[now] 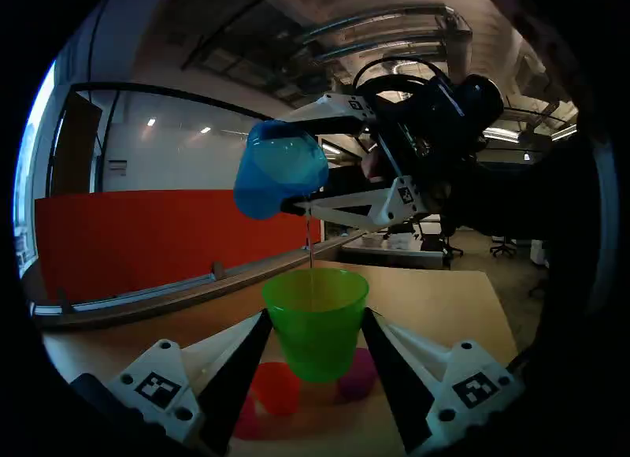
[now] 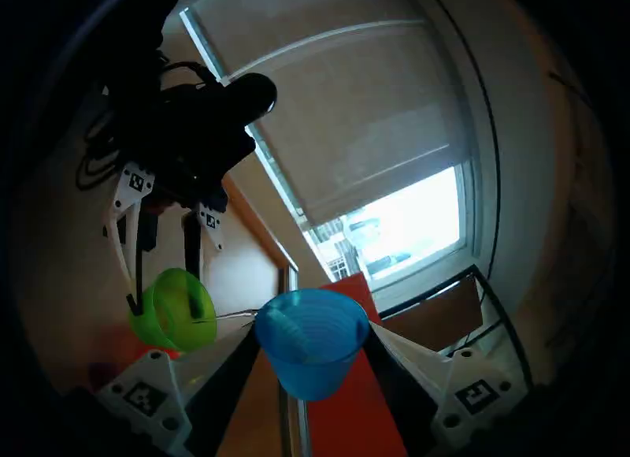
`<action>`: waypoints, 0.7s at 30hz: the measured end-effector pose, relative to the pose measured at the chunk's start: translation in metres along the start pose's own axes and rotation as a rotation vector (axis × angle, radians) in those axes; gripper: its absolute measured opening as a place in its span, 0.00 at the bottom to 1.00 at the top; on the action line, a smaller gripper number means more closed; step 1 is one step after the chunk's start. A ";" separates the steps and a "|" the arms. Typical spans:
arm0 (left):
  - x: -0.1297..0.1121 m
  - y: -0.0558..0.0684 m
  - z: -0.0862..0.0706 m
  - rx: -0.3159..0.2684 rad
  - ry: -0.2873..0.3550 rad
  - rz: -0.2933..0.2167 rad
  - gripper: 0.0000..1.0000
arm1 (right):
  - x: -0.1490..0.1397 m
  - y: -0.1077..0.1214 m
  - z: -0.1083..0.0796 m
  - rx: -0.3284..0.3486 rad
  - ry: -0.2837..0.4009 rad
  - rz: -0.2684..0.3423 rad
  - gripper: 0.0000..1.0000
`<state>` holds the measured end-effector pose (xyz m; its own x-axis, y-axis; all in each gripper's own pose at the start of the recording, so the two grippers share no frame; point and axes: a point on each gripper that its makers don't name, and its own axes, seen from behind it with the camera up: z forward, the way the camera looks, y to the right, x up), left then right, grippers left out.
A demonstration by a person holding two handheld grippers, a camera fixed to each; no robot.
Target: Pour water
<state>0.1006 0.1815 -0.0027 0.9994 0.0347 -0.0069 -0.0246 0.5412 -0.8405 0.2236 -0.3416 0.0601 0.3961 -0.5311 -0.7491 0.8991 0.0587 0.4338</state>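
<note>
— Green plastic first: where is the green cup?

— Nearest in the left gripper view, upright, with the left gripper clamped on it, one finger on each side. It is held above the table.

— Anything in it?

— A thin stream of water drops into its mouth. The wall is translucent, but I cannot tell the level inside.

— What is below it?

— A red cup and a purple cup on the tabletop, just beneath and to either side. Their contents are hidden.

— And the pouring cup?

— The blue cup is gripped by the right gripper, both fingers pressing its sides. In the left gripper view it hangs above the green one, tipped with its rim down, and the stream leaves its lower lip. It is translucent blue plastic, wider at the mouth.

— Is there water left in it?

— Cannot tell; the right gripper view looks into its mouth and shows only faint ridges.

— Farther off?

— A red wall panel behind the table, and a bright window under a pale blind.
</note>
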 end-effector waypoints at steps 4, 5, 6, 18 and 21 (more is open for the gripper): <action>0.000 0.000 0.000 0.000 0.000 -0.001 0.83 | 0.001 0.000 0.000 0.001 0.000 -0.006 0.91; 0.000 0.000 0.000 0.000 0.000 0.000 0.83 | 0.001 0.000 0.000 0.001 0.000 -0.008 0.91; 0.000 0.000 0.000 0.000 0.001 0.001 0.83 | 0.002 0.000 0.000 0.001 0.000 -0.010 0.91; 0.000 -0.001 0.001 0.001 0.001 0.003 0.83 | 0.002 0.000 0.000 -0.008 0.002 -0.026 0.92; 0.001 -0.001 0.001 0.004 0.001 0.004 0.83 | 0.002 0.000 -0.001 -0.009 0.000 -0.034 0.92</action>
<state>0.1019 0.1812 -0.0011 0.9993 0.0360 -0.0114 -0.0292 0.5440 -0.8386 0.2244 -0.3422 0.0582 0.3653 -0.5328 -0.7633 0.9137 0.0481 0.4036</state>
